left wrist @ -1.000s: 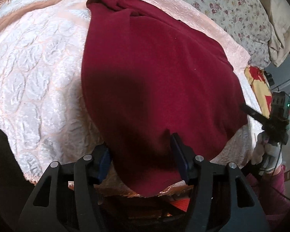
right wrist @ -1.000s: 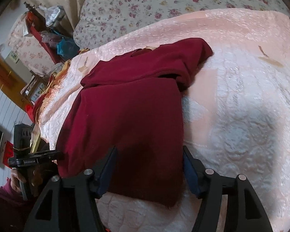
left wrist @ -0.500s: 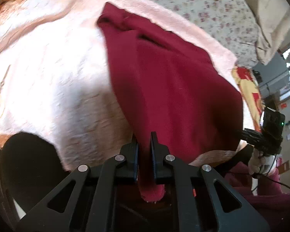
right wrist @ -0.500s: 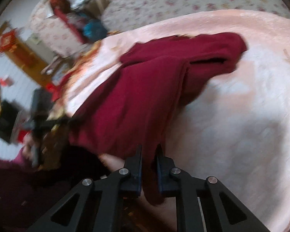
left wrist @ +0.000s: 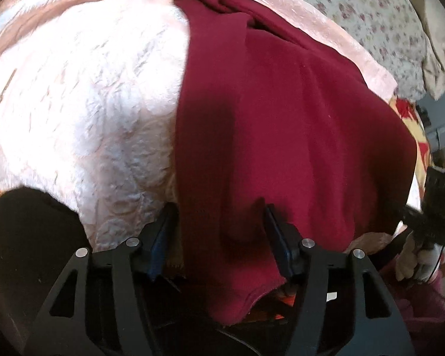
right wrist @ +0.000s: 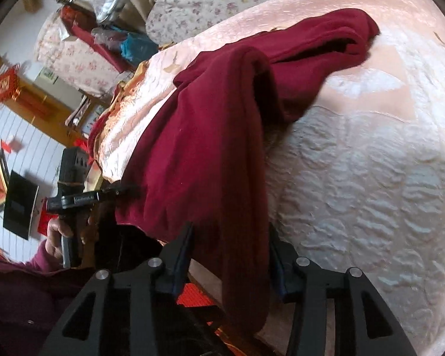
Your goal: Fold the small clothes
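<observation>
A dark red garment [left wrist: 281,118] lies spread on a pale pink quilted bedspread [left wrist: 89,103], its near hem hanging over the bed's edge. My left gripper [left wrist: 219,225] straddles the hem's left corner; its jaws are opening, with cloth loose between the fingers. My right gripper [right wrist: 230,249] straddles the other corner of the garment [right wrist: 210,148]; its jaws are opening too, and a fold of cloth droops between them. Each view shows the other gripper at the hem's far end: the right gripper [left wrist: 412,212] and the left gripper [right wrist: 121,191], each held in a hand.
A floral sheet [left wrist: 370,23] covers the far part of the bed beyond the bedspread [right wrist: 356,178]. A cluttered shelf with bags [right wrist: 112,23] and a red wall ornament [right wrist: 6,86] stand off to the left. A person's dark red sleeve [right wrist: 20,281] is near.
Both grippers stood open around the hem, then shut on it and drew it toward the bed's near edge. Now both have let go and stand apart, the hem hanging over the edge.
</observation>
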